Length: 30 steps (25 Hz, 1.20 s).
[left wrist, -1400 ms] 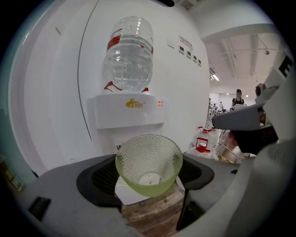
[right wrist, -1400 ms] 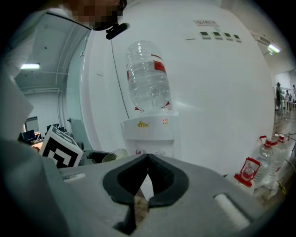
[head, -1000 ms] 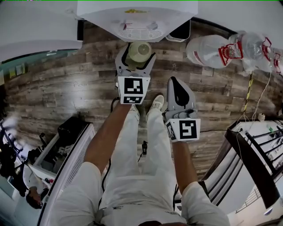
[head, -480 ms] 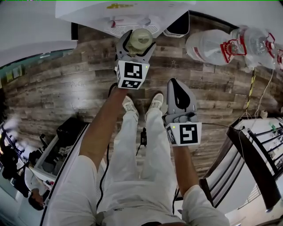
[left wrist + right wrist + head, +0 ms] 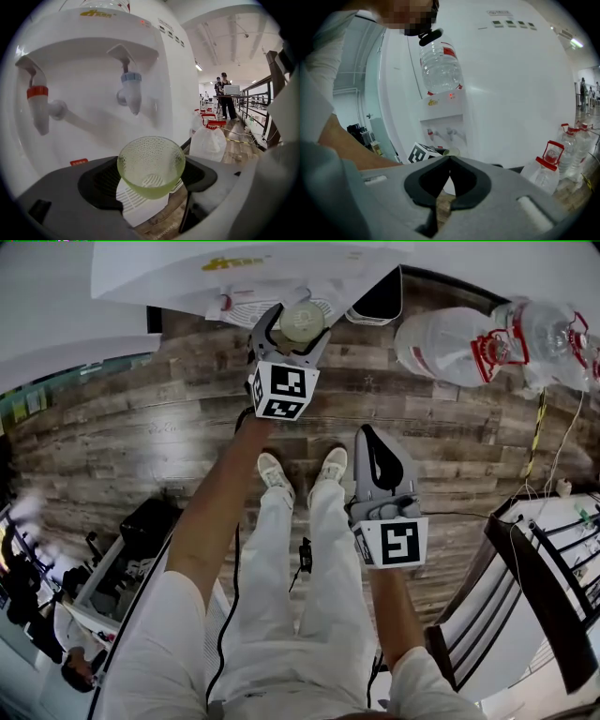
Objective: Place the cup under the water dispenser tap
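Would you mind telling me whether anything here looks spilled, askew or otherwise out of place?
Nothing stands out. The green cup sits upright and empty in the left gripper's jaws, above the white drip tray near the blue tap. No water shows on the wooden floor, and the jug beside the dispenser stands upright.

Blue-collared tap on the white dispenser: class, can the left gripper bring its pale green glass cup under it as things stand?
Probably yes: the left gripper holds the green glass cup short of the blue-collared tap, over the white drip tray, nothing between.
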Each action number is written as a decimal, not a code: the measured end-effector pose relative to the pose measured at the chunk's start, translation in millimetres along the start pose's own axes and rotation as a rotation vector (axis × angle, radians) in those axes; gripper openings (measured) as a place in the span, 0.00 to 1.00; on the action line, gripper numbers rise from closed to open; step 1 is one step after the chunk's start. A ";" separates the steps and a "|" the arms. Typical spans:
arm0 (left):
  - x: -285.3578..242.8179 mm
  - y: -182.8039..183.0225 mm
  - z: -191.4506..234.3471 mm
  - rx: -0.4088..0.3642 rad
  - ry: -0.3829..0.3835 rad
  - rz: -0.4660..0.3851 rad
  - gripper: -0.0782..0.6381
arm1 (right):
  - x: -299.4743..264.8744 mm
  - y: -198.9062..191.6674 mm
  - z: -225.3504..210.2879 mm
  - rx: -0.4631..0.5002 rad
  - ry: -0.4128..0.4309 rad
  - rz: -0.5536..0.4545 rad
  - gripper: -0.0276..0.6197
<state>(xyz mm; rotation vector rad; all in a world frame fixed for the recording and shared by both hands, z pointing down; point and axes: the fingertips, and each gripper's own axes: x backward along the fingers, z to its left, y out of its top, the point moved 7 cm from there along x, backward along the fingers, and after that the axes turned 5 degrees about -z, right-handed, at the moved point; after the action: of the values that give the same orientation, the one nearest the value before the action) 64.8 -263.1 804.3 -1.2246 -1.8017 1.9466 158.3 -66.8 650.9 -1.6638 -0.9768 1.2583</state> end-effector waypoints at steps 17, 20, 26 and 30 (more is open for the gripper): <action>-29.4 -18.7 1.2 0.042 0.002 0.044 0.64 | 7.0 -13.1 -2.6 -0.003 0.023 0.034 0.04; -32.5 -19.2 2.3 0.043 0.014 0.048 0.64 | 7.1 -14.1 -2.3 -0.003 0.026 0.036 0.04; -32.2 -21.6 5.2 0.056 0.029 0.072 0.70 | 9.2 -11.6 -4.0 0.000 0.026 0.033 0.04; -26.1 -17.4 7.8 0.087 0.016 0.073 0.74 | 9.3 -7.3 -2.4 0.003 0.028 0.026 0.04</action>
<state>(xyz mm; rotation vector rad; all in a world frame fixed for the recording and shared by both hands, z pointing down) 69.5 -282.0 830.1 -1.2904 -1.6680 2.0250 161.8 -55.9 654.9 -1.6925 -0.9389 1.2498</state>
